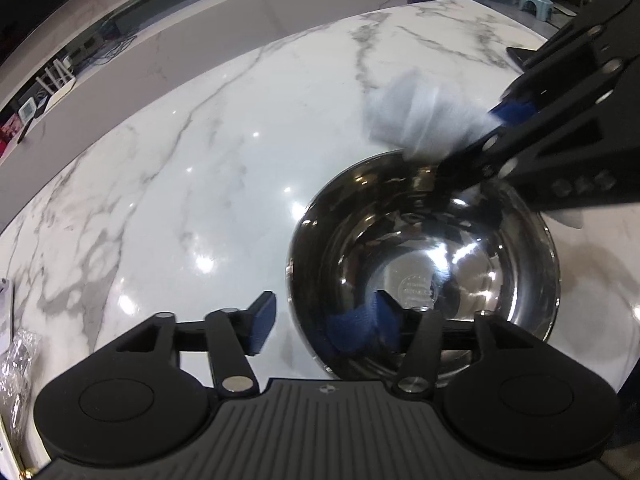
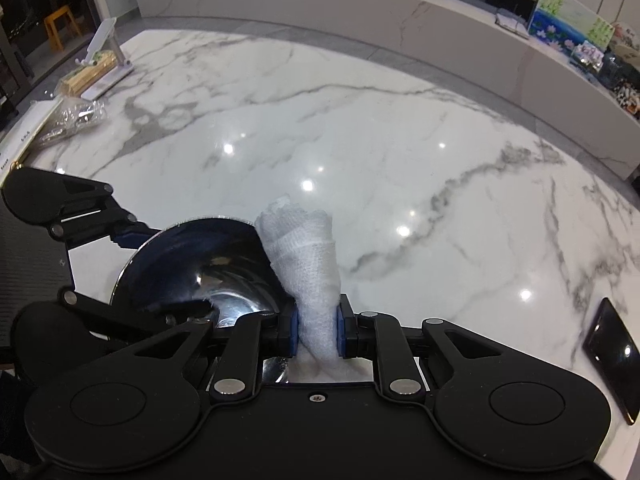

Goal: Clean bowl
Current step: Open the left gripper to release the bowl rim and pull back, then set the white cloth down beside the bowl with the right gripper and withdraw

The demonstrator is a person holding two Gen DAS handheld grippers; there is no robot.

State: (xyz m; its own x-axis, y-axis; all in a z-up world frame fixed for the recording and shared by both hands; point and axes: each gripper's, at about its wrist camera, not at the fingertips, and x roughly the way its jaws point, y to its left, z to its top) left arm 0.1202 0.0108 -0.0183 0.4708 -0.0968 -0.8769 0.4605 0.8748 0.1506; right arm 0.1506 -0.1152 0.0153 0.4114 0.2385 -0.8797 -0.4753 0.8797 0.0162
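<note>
A glossy white marble tabletop with grey veins (image 2: 360, 128) fills both views and mirrors several ceiling lights. At its far left corner in the right wrist view stands a white folding stand (image 2: 105, 46) with a flat bamboo-coloured box (image 2: 82, 76) just beside it, and near them lies a crumpled clear plastic bag (image 2: 74, 118). A black rectangular phone (image 2: 614, 354) lies flat at the right edge. Beyond the table runs a long pale stone ledge (image 2: 400, 20), bearing a colourful flower picture (image 2: 568, 26).

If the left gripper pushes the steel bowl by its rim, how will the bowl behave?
The steel bowl looks thin and polished, so it is probably light. On the glossy marble table it would likely slide rather than stay put. Its rounded wall suggests that a push at the rim may tip or rock it.
</note>
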